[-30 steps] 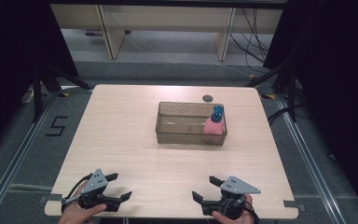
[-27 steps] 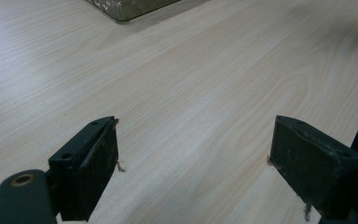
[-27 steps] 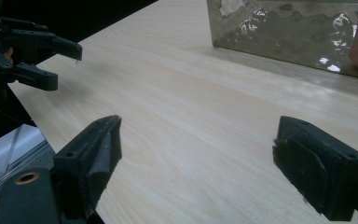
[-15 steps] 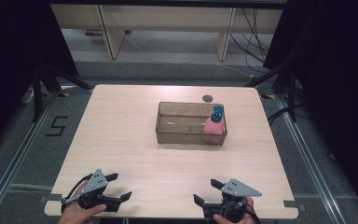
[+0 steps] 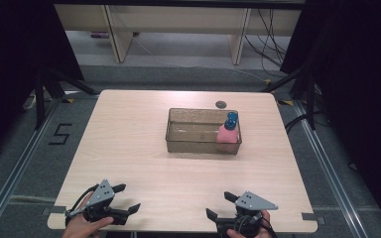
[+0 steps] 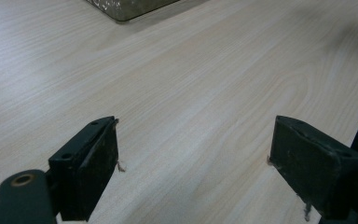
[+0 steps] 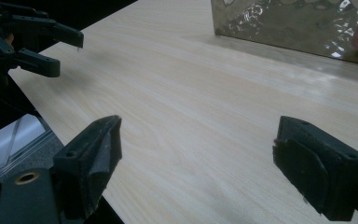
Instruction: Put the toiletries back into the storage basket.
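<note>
Left gripper (image 5: 124, 199): black body wearing a grey three-cornered plate behind the fingers (image 6: 86, 170).
Right gripper (image 5: 221, 206): showing matching black blocky fingers (image 7: 321, 168), with a brass-ringed hole beside one.

A lab: taped floor number (image 5: 59, 134), cables (image 5: 268, 29), dark curtains (image 5: 347, 59).

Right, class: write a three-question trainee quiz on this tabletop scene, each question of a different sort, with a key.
1. True or false: the pink bottle with the blue cap stands inside the clear bin.
2. Which end of the bin holds the bottle, seen from the high view? A left, B right, C middle.
3. Fill in: both the left gripper and the right gripper have their fingers ____ over the wooden table.

Key: 1 true; 2 B; 3 open.
</note>
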`<action>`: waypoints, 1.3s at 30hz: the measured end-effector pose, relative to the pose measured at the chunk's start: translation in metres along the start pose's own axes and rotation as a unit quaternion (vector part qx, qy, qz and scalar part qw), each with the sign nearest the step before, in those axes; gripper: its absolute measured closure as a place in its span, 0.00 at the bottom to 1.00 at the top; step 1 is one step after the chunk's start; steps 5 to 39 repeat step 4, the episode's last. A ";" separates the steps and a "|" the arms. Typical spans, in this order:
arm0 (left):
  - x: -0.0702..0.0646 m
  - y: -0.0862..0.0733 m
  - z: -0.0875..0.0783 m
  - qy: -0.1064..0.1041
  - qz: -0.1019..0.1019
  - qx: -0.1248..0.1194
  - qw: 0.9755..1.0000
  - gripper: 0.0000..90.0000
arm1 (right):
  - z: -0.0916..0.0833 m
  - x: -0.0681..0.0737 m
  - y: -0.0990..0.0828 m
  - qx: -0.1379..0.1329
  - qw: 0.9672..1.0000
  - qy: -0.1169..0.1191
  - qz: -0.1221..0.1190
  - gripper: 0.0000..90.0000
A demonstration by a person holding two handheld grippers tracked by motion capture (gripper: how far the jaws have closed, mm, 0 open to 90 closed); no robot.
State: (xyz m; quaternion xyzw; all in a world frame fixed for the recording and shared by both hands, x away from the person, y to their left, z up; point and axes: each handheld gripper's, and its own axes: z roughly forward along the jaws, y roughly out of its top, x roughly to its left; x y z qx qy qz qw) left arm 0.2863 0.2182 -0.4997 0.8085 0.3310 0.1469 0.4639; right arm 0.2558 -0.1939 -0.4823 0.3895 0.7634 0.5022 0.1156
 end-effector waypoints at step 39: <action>0.001 0.000 0.001 -0.002 0.001 0.000 1.000 0.16 | 0.000 0.000 0.000 -0.004 1.000 -0.005 -0.009 0.18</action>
